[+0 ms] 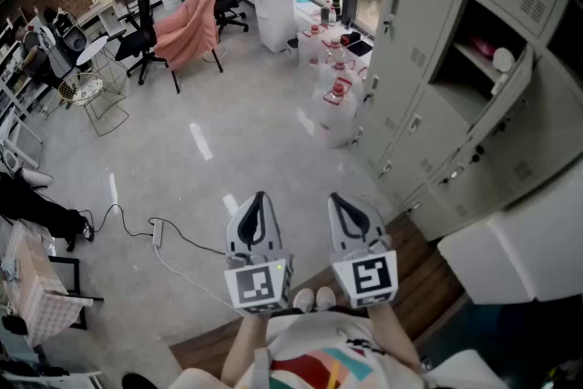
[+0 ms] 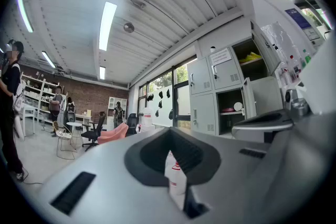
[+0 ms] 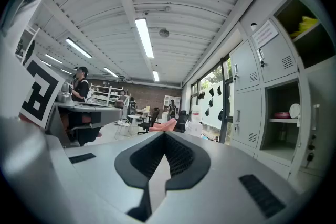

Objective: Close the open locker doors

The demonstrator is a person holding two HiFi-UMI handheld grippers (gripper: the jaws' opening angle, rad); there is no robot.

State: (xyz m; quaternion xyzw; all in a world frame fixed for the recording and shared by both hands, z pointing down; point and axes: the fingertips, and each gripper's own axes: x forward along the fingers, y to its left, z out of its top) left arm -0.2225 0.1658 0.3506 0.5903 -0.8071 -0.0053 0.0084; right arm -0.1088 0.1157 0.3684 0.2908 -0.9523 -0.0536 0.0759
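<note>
The left gripper (image 1: 258, 201) and the right gripper (image 1: 342, 199) hang side by side close to the person's body, pointing at the floor (image 1: 228, 123). The jaws of both are pressed together with nothing between them. I think this suits the task, because a door is pushed, not pinched. The lockers (image 1: 410, 41) stand at the person's right, well apart from both grippers. One locker door (image 1: 506, 97) stands swung out, and its compartment (image 1: 474, 46) shows a pink thing and a white round thing on a shelf. The right gripper view also shows an upper compartment (image 3: 307, 26) open, with something yellow inside. No door is touched yet, so the closing seems not begun.
</note>
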